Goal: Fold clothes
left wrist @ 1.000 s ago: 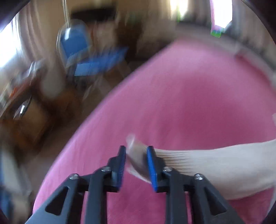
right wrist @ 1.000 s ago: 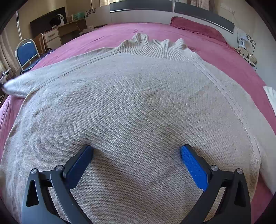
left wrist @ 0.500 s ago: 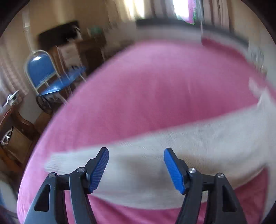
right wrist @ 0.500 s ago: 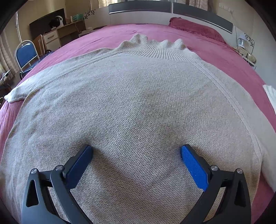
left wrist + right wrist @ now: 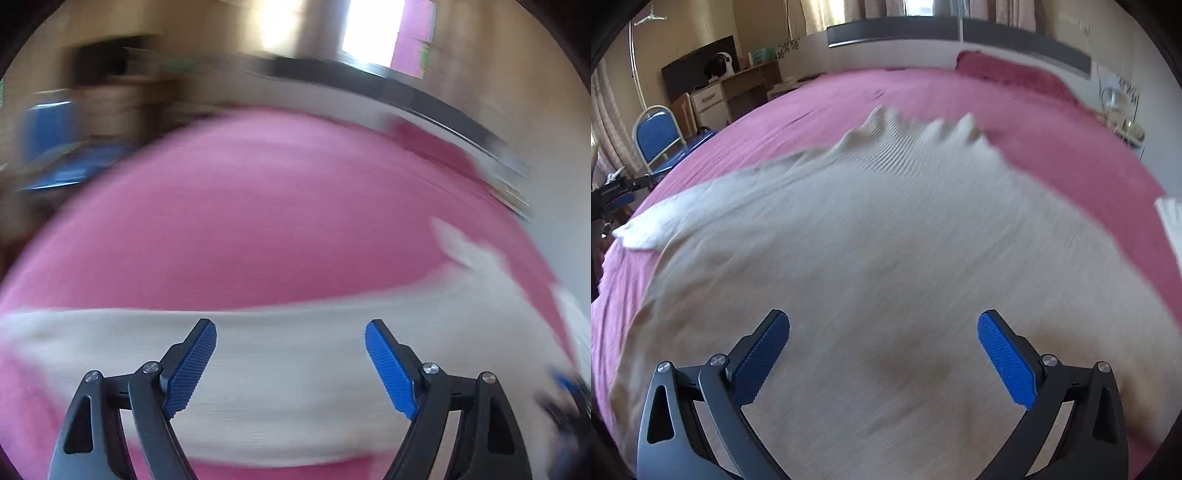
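Knitwear covers most of what I see: a beige sweater [image 5: 886, 258] lies spread flat on the pink bed [image 5: 1071, 166], its ribbed collar [image 5: 912, 133] pointing toward the headboard [image 5: 960, 33] and one sleeve [image 5: 676, 214] stretched out to the bed's left side. My right claw [image 5: 882, 354] hangs over the sweater's body with its blue pads [image 5: 1006, 360] spread wide; nothing sits between them and I cannot tell whether they touch the knit. My left claw [image 5: 290, 363] is over the long sleeve [image 5: 258, 369], which runs as a pale band across the bed [image 5: 258, 206] in that blurred view. Its jaws have just been opening and now stand wide, blue pads [image 5: 190, 369] on either side of the sleeve's width, with no fabric pinched; the sleeve lies beneath them. At the far right edge of the left view a dark shape with a blue tip shows, too smeared to name.

Beyond the bed, in the right view, a blue chair [image 5: 659, 142] stands at the left, a desk [image 5: 738, 85] with a dark screen [image 5: 698, 74] behind it, and a dark pink pillow [image 5: 1012, 77] rests against the headboard. A white folded item [image 5: 1171, 221] peeks in at the right edge of the bed.
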A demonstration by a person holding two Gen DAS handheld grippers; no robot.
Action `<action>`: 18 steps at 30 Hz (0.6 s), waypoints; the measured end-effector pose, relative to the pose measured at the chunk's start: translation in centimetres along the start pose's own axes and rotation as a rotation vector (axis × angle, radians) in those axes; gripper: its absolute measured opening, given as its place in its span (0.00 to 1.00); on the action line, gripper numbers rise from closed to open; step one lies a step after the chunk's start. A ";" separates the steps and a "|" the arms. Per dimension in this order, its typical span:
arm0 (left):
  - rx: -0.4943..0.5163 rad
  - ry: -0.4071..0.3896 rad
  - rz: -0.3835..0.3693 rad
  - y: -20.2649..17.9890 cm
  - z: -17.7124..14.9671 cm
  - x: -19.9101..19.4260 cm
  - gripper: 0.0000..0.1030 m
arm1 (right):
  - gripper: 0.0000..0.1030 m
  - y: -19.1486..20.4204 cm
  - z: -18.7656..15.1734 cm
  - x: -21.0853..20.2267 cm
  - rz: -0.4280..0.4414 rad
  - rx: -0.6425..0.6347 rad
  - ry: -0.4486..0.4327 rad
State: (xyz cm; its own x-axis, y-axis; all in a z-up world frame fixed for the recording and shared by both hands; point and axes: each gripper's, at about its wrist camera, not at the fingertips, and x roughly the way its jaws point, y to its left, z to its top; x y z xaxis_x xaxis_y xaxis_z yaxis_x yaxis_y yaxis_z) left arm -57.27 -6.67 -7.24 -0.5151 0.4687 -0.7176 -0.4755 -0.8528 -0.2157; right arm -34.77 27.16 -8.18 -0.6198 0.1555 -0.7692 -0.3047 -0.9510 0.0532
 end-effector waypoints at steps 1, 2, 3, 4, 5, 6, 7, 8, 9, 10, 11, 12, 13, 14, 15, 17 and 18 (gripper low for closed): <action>0.007 0.051 -0.075 -2.6 0.4 2.1 0.82 | 1.00 -1.0 1.2 0.9 -0.018 0.000 0.008; 0.007 0.092 -0.109 -4.8 0.5 4.2 0.82 | 1.00 -2.0 2.3 2.0 -0.025 0.006 0.020; 0.006 0.132 -0.143 -7.0 0.6 6.2 0.82 | 1.00 -3.1 3.3 3.3 -0.022 0.017 0.037; 0.008 0.171 -0.173 -9.0 0.6 8.3 0.82 | 1.00 -4.2 4.3 4.5 -0.018 0.028 0.053; 0.018 0.192 -0.177 -10.2 0.4 10.1 0.82 | 1.00 -5.3 5.1 5.8 -0.016 0.036 0.075; 0.040 0.187 -0.144 -11.0 0.1 11.0 0.82 | 1.00 -6.3 5.4 6.8 -0.026 0.034 0.098; 0.083 0.163 -0.097 -11.7 0.1 11.7 0.82 | 1.00 -7.3 5.6 7.5 -0.047 0.022 0.116; 0.133 0.143 -0.062 -12.2 0.1 12.1 0.82 | 1.00 -8.2 5.6 8.0 -0.053 0.011 0.123; 0.171 0.139 -0.034 -12.6 0.1 12.3 0.82 | 1.00 -8.9 5.5 7.8 -0.049 -0.002 0.118; 0.209 0.135 -0.003 -12.9 0.1 12.5 0.82 | 1.00 -9.6 5.2 7.4 -0.064 -0.014 0.116; 0.252 0.127 0.043 -13.1 0.0 12.6 0.82 | 1.00 -10.3 5.0 7.0 -0.097 -0.021 0.117; 0.293 0.120 0.088 -13.2 -0.1 12.7 0.83 | 1.00 -11.3 4.6 6.6 -0.113 0.001 0.119; 0.324 0.114 0.128 -13.2 -0.1 12.5 0.83 | 1.00 -12.7 4.1 6.2 -0.112 0.053 0.120; 0.342 0.109 0.153 -13.6 -0.3 12.0 0.83 | 1.00 -14.0 3.6 5.8 -0.111 0.106 0.121; 0.348 0.104 0.159 -13.8 -0.6 11.4 0.83 | 1.00 -14.9 3.1 5.2 -0.121 0.148 0.118; 0.358 0.094 0.167 -14.2 -1.3 9.9 0.83 | 1.00 -16.0 2.4 3.5 -0.165 0.210 0.104; 0.356 0.085 0.151 -14.1 -2.1 8.5 0.84 | 1.00 -16.0 2.0 2.4 -0.165 0.228 0.086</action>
State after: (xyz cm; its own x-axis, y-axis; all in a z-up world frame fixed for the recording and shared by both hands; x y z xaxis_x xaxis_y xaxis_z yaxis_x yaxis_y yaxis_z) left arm -53.44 8.89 -11.68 -0.5444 0.3104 -0.7793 -0.6241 -0.7706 0.1290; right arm -32.84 43.27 -9.62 -0.4881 0.2704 -0.8299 -0.5570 -0.8285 0.0577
